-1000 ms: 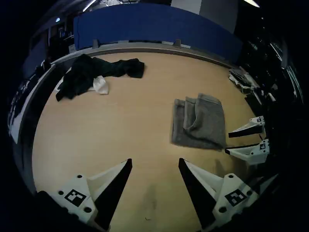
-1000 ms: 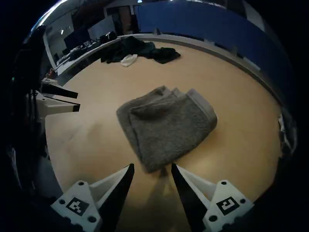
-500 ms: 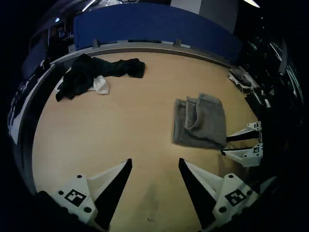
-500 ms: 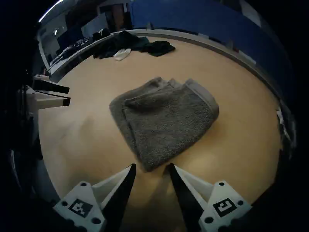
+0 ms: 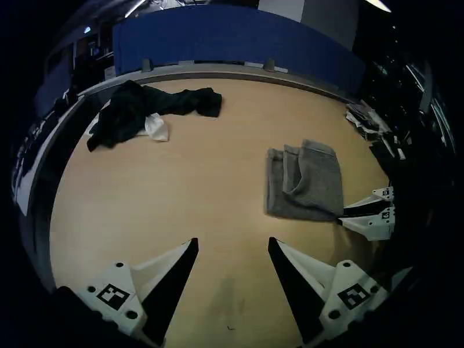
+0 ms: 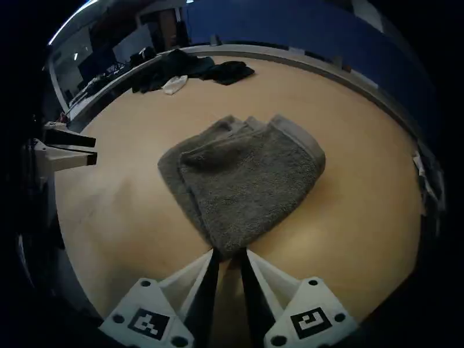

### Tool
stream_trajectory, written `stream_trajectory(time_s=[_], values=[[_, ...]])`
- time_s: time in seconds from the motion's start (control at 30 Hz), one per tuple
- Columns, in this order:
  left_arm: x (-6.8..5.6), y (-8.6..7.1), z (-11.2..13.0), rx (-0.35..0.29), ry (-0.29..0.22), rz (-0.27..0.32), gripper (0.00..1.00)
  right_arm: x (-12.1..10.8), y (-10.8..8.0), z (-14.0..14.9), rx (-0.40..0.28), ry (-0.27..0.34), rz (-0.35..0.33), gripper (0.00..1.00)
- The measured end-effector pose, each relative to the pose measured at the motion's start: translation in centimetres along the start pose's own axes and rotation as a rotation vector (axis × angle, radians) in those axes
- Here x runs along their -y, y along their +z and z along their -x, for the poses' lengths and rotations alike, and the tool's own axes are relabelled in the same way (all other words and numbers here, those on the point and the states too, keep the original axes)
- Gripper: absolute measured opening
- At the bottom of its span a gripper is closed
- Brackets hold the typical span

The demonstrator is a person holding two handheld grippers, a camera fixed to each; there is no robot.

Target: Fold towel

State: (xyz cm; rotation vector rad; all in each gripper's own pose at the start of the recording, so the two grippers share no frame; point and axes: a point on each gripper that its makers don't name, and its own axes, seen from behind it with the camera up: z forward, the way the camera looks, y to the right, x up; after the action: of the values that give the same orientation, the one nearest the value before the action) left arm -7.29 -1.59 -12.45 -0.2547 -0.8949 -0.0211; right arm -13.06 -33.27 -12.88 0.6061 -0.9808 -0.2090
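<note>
- Left gripper view: the left gripper hangs over bare wood by the near edge of the worktop. Its two fingers are spread wide apart with nothing between them.
- The grey towel lies flat on the right half of the worktop, short of every edge. It is folded into a thick rectangle, with a raised fold running along its top layer.
- The right gripper reaches in from the worktop's right edge, its fingertips at the towel's near right corner.
- In the right gripper view, that gripper's fingers are drawn close together with only a narrow gap between them. The towel's nearest corner sits in the gap, and both tips press on it.
- The rest of the towel rests on the wood ahead of the fingers, with the lower layers showing as a stepped border along its left side.
- The same view shows the left gripper at the worktop's left edge, well apart from the towel, with its fingers parted.
- A heap of dark clothes lies by the far left corner of the worktop, with a small white cloth touching its near side. Both are well apart from the towel.
- A blue partition stands along the far edge.
</note>
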Motion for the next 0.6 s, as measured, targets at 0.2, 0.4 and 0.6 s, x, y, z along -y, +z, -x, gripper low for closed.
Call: stream_trajectory(time_s=[0.2,0.4,0.6], values=[[0.42,-0.1,-0.01,-0.002,-0.004,-0.005,0.89,0.12,0.0,-0.02,-0.002,0.016,-0.014,0.06],[0.62,-0.21,-0.06,-0.003,-0.003,-0.007,0.89,0.33,-0.13,-0.12,-0.007,0.002,-0.016,0.05],[0.96,-0.49,-0.12,-0.005,-0.001,-0.01,0.89,0.27,-0.37,-0.47,-0.022,-0.004,-0.013,0.05]])
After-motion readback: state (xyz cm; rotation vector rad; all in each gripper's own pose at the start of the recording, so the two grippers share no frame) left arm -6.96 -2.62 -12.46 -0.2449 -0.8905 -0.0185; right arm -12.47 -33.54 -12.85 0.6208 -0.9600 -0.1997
